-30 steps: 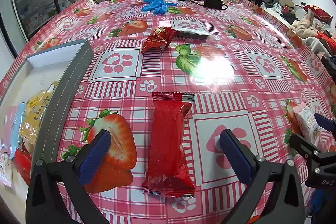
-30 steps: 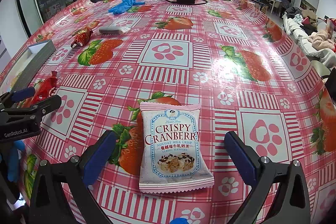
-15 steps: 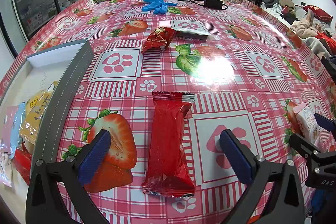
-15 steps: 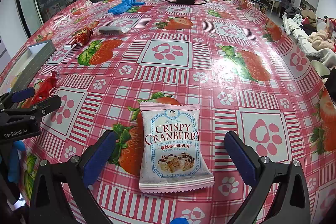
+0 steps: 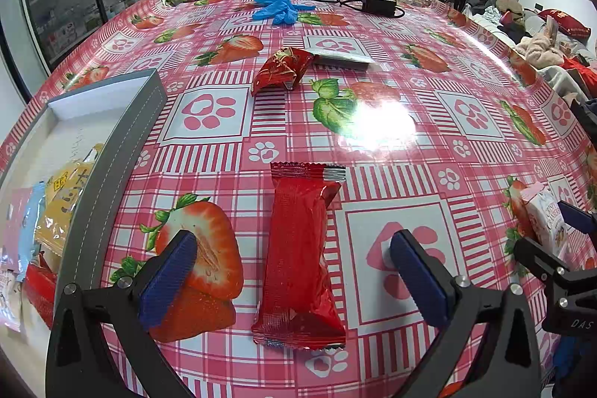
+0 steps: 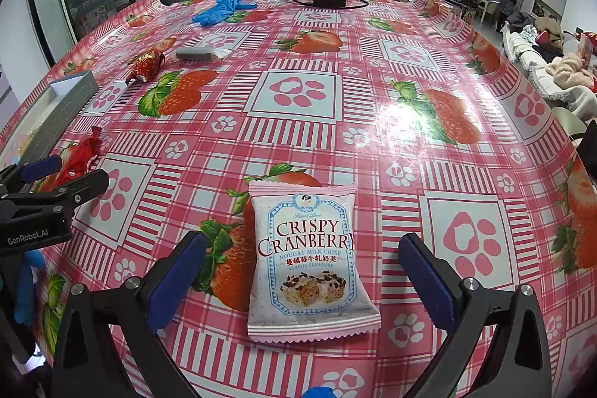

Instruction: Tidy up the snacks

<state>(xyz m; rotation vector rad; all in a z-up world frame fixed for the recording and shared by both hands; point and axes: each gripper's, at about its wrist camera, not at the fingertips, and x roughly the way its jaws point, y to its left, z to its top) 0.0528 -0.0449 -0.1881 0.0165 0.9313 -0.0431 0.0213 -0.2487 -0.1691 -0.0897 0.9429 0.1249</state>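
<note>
Nearest the left wrist camera, the left claw (image 5: 293, 276) stands wide apart with a long red snack bar (image 5: 300, 262) lying flat on the desk (image 5: 429, 144) between its blue pads, neither pad touching the wrapper. The right claw (image 6: 300, 280) is likewise spread open, straddling a pale Crispy Cranberry packet (image 6: 308, 262) that lies face up and untouched. To the left of the red bar sits a grey-walled box (image 5: 123, 152) that already holds several packets, yellow, blue and red among them, so part of the sorting looks done. Farther out on the strawberry-patterned cloth lie a crumpled red wrapper (image 5: 281, 69) and, just behind it, a flat silver packet (image 5: 341, 56); both are well apart from the box. At least four snacks therefore appear to remain outside it, the two between the claws being the likely next picks. Beyond them are blue gloves (image 5: 278, 6) and a black power adapter (image 5: 380, 2) with its cable.
</note>
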